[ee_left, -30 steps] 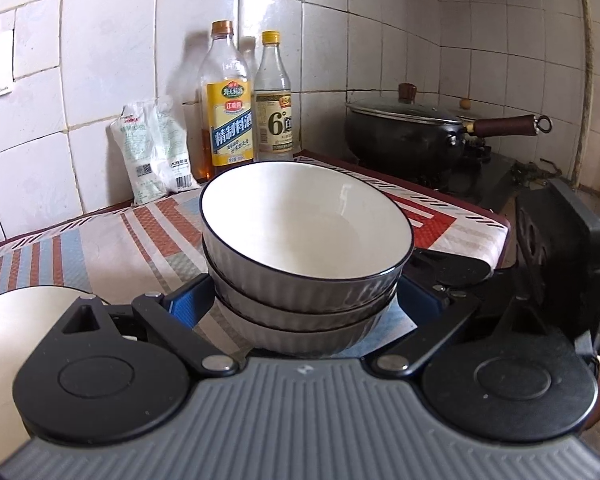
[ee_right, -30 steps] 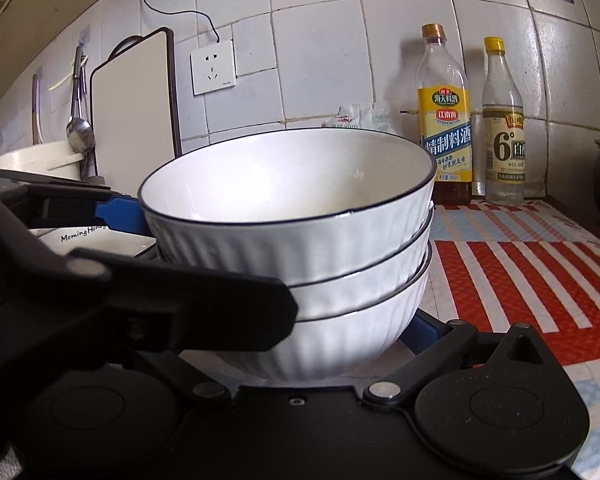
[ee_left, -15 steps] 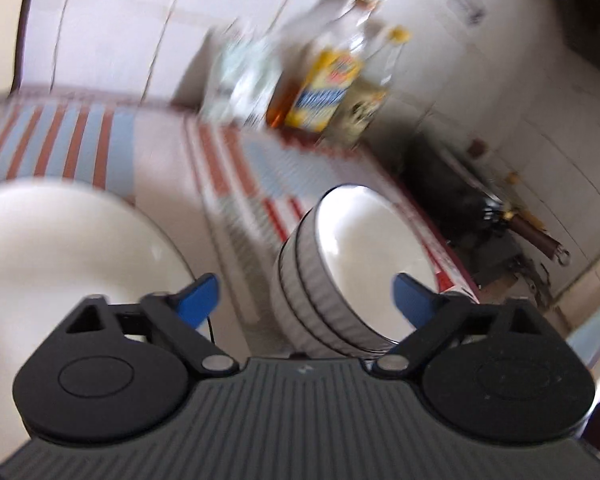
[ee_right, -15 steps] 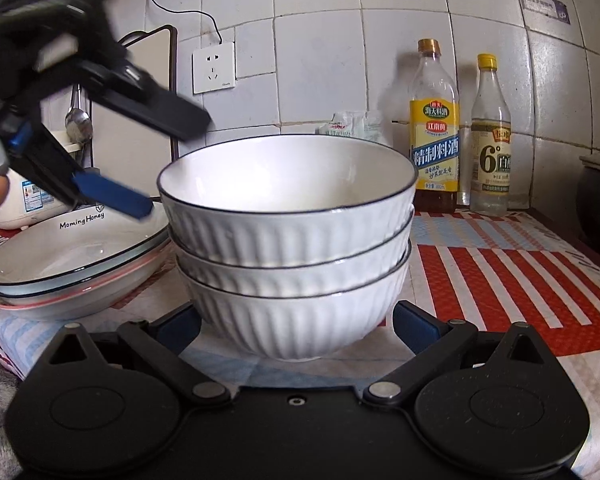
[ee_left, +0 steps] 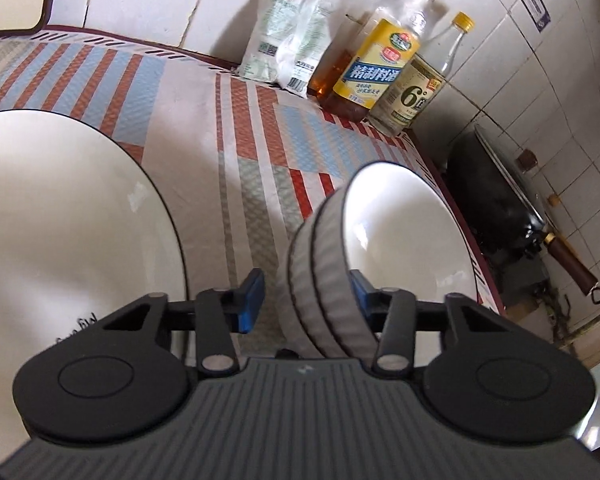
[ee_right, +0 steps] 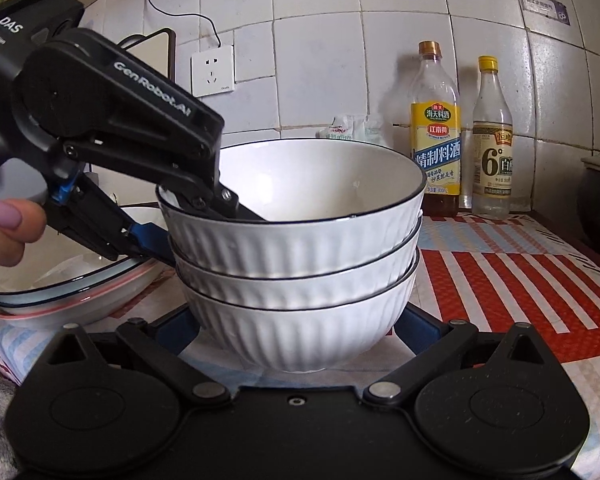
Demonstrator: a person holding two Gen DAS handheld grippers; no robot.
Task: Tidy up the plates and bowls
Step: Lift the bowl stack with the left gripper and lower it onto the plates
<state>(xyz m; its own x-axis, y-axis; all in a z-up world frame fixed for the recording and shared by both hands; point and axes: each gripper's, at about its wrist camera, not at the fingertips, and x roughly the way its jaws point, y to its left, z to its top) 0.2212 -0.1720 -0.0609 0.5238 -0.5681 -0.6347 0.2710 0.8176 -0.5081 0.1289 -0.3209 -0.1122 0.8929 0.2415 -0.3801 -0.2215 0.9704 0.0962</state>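
Three white ribbed bowls with dark rims stand stacked on the striped cloth [ee_right: 300, 248] [ee_left: 404, 248]. My left gripper [ee_left: 306, 294] straddles the left wall of the stack, one finger inside the top bowl, one outside; in the right wrist view it [ee_right: 180, 220] reaches over the top bowl's rim. The jaws stand partly closed, and I cannot tell whether they pinch the wall. My right gripper [ee_right: 296, 330] is open with a finger on each side of the bottom bowl. A stack of white plates [ee_left: 60, 232] [ee_right: 68, 280] lies left of the bowls.
Two bottles [ee_right: 436, 132] [ee_right: 492, 140] and a white packet [ee_left: 288, 32] stand against the tiled wall. A black lidded pan [ee_left: 496, 200] sits on the stove to the right. A wall socket [ee_right: 212, 70] and a cutting board are at the back left.
My left gripper rose from in front of the bowls, swung over and came down onto the top bowl's left rim, jaws narrowing. My right gripper stayed around the bottom bowl.
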